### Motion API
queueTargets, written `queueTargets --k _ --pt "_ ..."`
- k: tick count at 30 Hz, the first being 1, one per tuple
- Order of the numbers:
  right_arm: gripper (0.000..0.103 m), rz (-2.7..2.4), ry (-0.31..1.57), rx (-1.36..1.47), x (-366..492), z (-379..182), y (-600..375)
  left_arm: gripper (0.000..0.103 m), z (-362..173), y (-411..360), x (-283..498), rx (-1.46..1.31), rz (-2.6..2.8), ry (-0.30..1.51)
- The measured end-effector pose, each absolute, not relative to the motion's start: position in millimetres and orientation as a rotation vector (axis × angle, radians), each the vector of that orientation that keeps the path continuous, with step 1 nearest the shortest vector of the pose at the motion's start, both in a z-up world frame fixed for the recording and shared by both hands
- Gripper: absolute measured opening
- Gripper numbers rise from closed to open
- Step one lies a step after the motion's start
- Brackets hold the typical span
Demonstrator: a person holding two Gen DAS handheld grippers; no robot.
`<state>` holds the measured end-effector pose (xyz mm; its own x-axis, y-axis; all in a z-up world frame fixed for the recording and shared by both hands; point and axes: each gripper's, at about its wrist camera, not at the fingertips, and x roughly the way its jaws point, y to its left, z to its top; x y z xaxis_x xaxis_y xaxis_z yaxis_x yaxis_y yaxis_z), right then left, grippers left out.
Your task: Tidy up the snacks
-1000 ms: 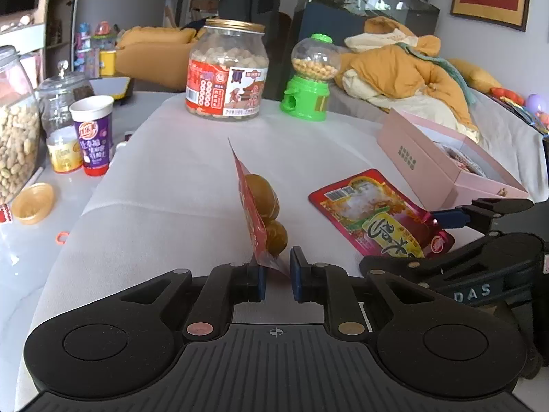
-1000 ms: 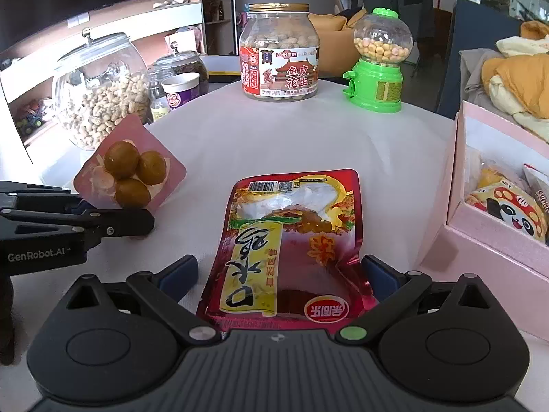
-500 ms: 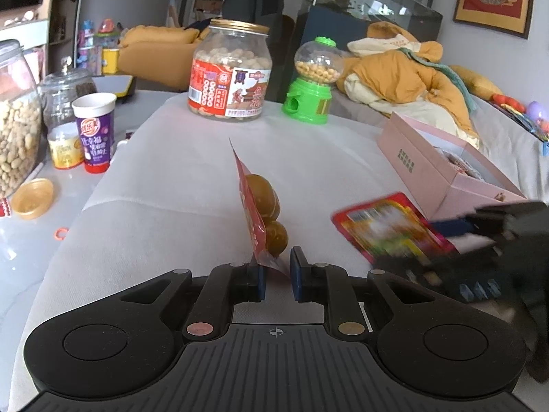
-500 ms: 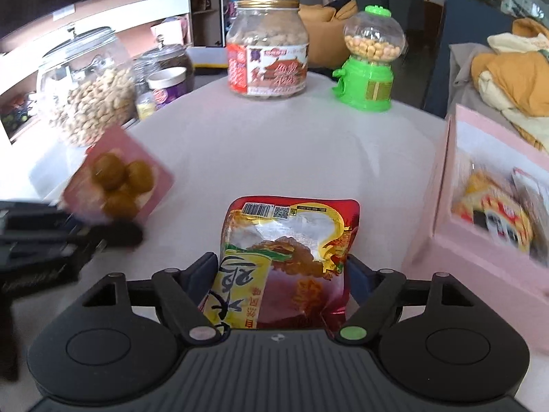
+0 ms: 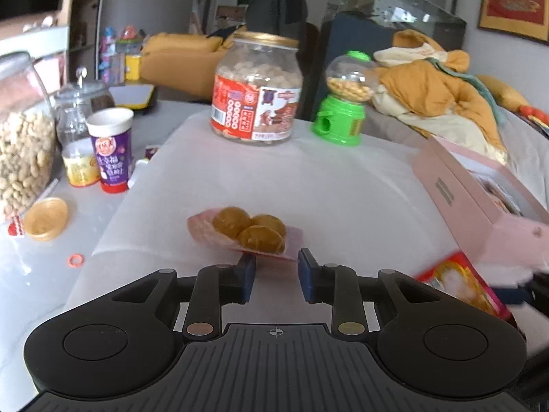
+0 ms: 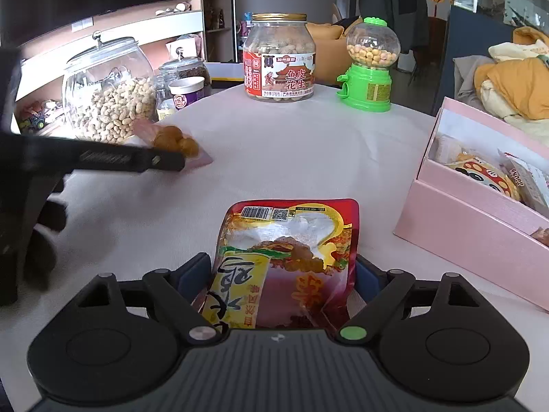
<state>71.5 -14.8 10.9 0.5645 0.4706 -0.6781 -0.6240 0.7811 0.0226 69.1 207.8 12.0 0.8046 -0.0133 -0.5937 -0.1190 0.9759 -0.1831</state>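
A pink pouch of three brown balls (image 5: 250,230) lies flat on the white cloth, its near corner reaching in between my left gripper's tips. My left gripper (image 5: 274,267) has its jaws opening, and the pads are clear of the pouch. From the right wrist view the same pouch (image 6: 175,142) sits at the tip of the left gripper (image 6: 171,163). My right gripper (image 6: 281,273) has a red snack pouch (image 6: 291,233) bowed between its pads; its jaws are opening a little. A pink box (image 6: 463,226) with packets inside stands open to the right.
At the back stand a peanut jar (image 5: 257,92) and a green candy dispenser (image 5: 343,103). At the left are a big glass jar of peanuts (image 5: 20,147), a purple cup (image 5: 111,151) and a gold lid (image 5: 46,218). The pink box (image 5: 456,199) lines the right side.
My left gripper let go of the pink pouch, which went from standing on edge to lying flat. My right gripper closed around the red pouch, which now sits bowed and raised between its fingers.
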Motion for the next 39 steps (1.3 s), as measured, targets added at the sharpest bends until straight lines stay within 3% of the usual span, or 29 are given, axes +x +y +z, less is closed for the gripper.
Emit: queueTargets --k 6,11,15,23,29,30,39 --pt "0.09 0.644 0.727 -0.23 72.2 10.1 -15.4 0.03 7.4 234.1 87.3 -0.398 0.071 0.638" --pt "0.09 0.643 0.728 -0.228 71.7 9.6 -15.3 0.029 8.4 233.3 72.3 -0.394 0.022 0.655" --pt "0.09 0.643 0.727 -0.228 71.5 9.5 -15.1 0.029 19.3 222.3 49.8 -0.331 -0.098 0.712" --pt "0.091 0.643 0.727 -0.228 71.4 9.5 -15.4 0.029 61.8 219.7 48.1 -0.121 -0.012 0.531" --pt "0.091 0.643 0.727 -0.228 71.8 9.2 -15.2 0.031 31.3 206.9 111.9 0.062 0.051 0.637" --pt "0.091 0.642 0.727 -0.228 71.8 9.1 -15.0 0.037 25.0 204.4 114.7 0.078 0.041 0.659" --pt "0.091 0.643 0.727 -0.229 71.4 8.8 -14.9 0.044 12.6 191.2 112.2 0.277 0.077 0.644"
